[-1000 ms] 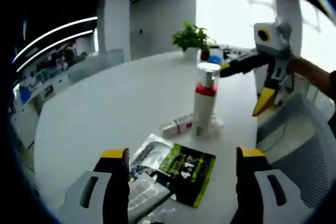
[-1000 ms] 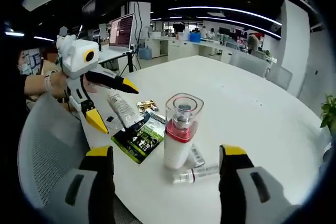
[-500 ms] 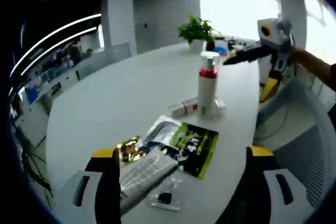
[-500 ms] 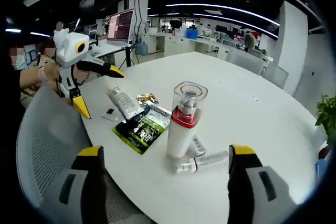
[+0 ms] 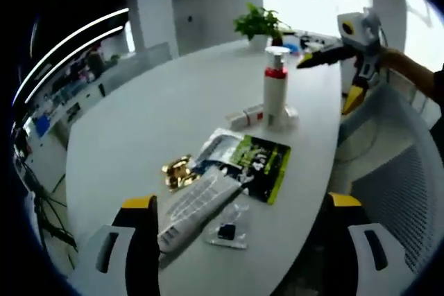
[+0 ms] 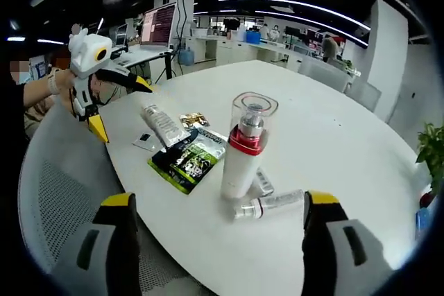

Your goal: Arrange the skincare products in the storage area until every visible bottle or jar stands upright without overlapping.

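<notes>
A tall white bottle (image 5: 275, 98) (image 6: 244, 147) with a red band and clear cap stands upright on the round white table (image 5: 159, 109) (image 6: 326, 136). At its foot a small clear tube (image 5: 244, 116) (image 6: 267, 204) lies on its side, with another small item (image 6: 262, 184) beside it. A larger white tube (image 5: 198, 209) (image 6: 161, 124) lies flat near a black-green sachet (image 5: 253, 168) (image 6: 189, 159). My left gripper (image 5: 241, 201) (image 6: 123, 112) is open and holds nothing, well back from the items. My right gripper (image 6: 218, 199) (image 5: 326, 84) is open too, off the table's edge.
A gold packet (image 5: 177, 171) (image 6: 194, 120) and a small clear sachet (image 5: 225, 232) (image 6: 145, 140) lie by the white tube. A potted plant (image 5: 260, 25) (image 6: 433, 154) stands at the table's far side. Mesh chairs (image 5: 402, 199) (image 6: 62, 192) sit against the near edge.
Both grippers have drawn back from the bottle, so more of the table and the flat items show. The bottle and tubes have not moved.
</notes>
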A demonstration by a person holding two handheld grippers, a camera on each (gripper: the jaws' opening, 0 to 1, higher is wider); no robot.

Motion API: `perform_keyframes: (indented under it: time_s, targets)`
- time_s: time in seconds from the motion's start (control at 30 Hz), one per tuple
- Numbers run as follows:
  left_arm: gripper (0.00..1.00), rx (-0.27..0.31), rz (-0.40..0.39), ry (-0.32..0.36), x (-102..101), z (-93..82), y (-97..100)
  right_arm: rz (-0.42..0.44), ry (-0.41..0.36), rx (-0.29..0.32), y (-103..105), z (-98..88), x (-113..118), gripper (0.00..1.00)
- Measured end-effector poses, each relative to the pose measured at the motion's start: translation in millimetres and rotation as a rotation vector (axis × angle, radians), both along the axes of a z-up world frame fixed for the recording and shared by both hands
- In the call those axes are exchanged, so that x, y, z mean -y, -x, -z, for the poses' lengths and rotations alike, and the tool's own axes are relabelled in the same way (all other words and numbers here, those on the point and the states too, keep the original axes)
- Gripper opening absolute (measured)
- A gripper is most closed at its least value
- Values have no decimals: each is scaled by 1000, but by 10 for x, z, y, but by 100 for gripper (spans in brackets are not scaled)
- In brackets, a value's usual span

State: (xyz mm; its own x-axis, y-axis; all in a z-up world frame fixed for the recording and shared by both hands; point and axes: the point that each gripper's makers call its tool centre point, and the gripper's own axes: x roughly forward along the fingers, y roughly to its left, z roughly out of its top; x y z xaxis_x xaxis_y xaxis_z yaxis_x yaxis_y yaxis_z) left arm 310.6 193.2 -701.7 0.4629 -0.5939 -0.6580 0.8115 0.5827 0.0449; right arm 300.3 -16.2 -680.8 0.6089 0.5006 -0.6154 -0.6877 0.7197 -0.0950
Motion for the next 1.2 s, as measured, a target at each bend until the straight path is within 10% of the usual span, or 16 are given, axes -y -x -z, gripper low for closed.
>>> perform_keyframes:
  time_s: [0.63,1.2]
  targets:
    - [97,-48,55,-93,-221,84,-214,3,4,-12,-73,142,136,99]
    - [97,-126,161,-195,-234,331,-318,-14,45,-20,-149,204,224,79]
